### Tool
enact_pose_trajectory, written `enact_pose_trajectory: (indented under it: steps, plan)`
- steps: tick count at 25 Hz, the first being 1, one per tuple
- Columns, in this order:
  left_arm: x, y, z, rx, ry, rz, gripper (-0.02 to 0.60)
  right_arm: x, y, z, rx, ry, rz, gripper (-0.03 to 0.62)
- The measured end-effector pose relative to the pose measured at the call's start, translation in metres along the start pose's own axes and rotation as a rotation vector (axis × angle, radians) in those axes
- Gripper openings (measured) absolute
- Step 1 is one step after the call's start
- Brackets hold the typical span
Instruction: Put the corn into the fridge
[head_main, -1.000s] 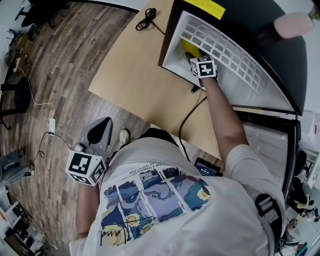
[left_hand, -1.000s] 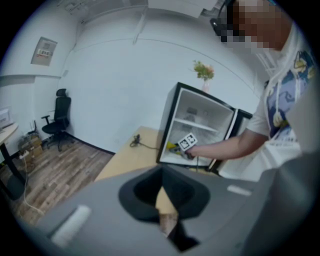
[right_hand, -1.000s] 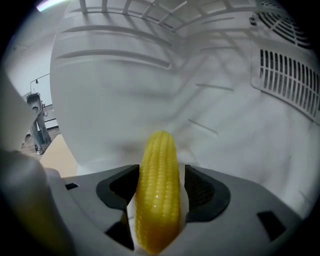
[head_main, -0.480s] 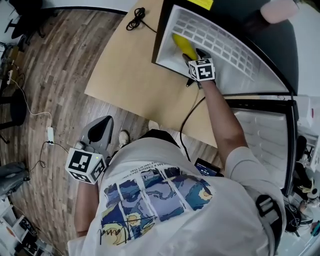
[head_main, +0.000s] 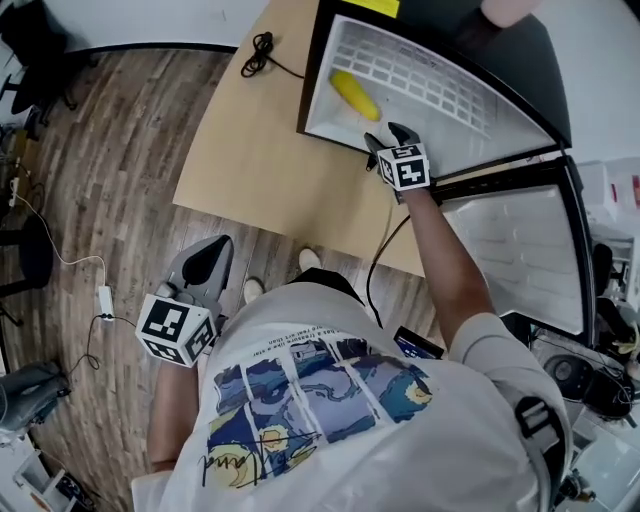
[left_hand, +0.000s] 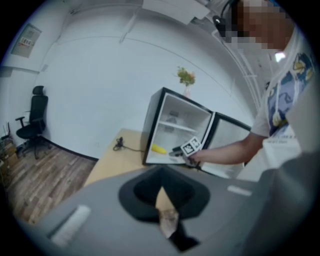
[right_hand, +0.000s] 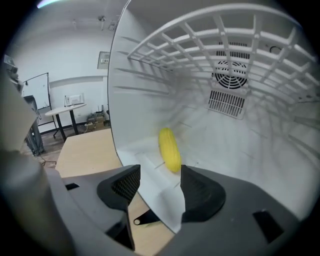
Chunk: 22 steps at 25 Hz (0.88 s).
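The yellow corn (head_main: 355, 94) lies on the white floor of the open mini fridge (head_main: 325, 120), near its left wall. My right gripper (head_main: 390, 138) hovers at the fridge's front edge, open, with nothing between its fingers. In the right gripper view the corn (right_hand: 170, 148) rests just beyond the jaws of that gripper (right_hand: 160, 182), apart from them. My left gripper (head_main: 200, 265) hangs low at the left over the wooden floor, shut and holding nothing. From the left gripper view, past its own jaws (left_hand: 161, 182), the corn (left_hand: 159, 149) shows inside the fridge (left_hand: 152, 125).
The fridge stands on a light wooden table (head_main: 260, 150). Its door (head_main: 510, 255) is swung open to the right. A wire shelf (right_hand: 210, 45) spans the fridge above the corn. A coiled black cable (head_main: 258, 52) lies on the table's far corner. An office chair (left_hand: 32, 120) stands farther off.
My right gripper let go of the corn and drew back from inside the fridge to its front edge. The corn stays on the fridge floor. The left gripper barely moved.
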<state>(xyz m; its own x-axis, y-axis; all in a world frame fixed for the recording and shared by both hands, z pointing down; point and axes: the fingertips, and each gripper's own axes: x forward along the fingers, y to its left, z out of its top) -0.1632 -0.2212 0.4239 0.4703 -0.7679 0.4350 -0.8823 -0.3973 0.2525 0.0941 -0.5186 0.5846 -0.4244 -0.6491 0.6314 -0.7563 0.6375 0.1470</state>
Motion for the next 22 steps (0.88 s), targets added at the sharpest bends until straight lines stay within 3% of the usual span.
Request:
enact_pose_trajectory:
  steps: [3, 13, 22]
  plan:
    - [-0.009, 0.002, -0.003, 0.009, 0.000, -0.024, 0.009, -0.024, 0.018, -0.005, 0.030, -0.013, -0.009, 0.248]
    - [-0.040, 0.012, -0.019, 0.033, -0.015, -0.096, 0.009, -0.105, 0.114, -0.022, 0.106, -0.064, 0.001, 0.058]
    - [-0.075, 0.028, -0.043, 0.045, 0.000, -0.151, 0.009, -0.165, 0.217, -0.023, 0.118, -0.073, 0.063, 0.017]
